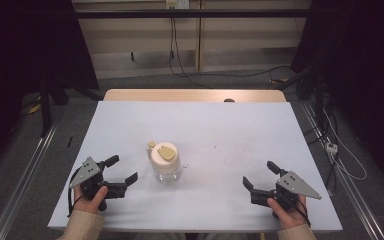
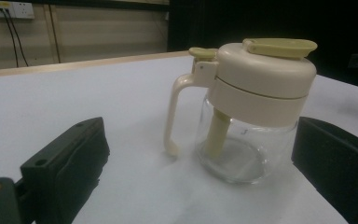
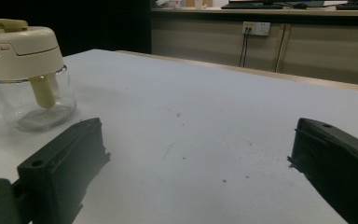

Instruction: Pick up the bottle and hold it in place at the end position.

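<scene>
Your white table cover (image 1: pixel 230 130) carries dark specks; behind it, cables (image 1: pixel 180 65) trail from a wall socket (image 1: pixel 177 4).

Upright cream-lidded glass jar (image 1: pixel 164 161) mid-table

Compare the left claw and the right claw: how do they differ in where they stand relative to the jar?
The left claw sits close beside the glass jar, which stands just ahead of its jaws in the left gripper view; the right claw is well off to the jar's other side. The left claw points toward the jar, while the right claw faces bare table cover. Both are open, empty and hand-held low over the table.
</scene>
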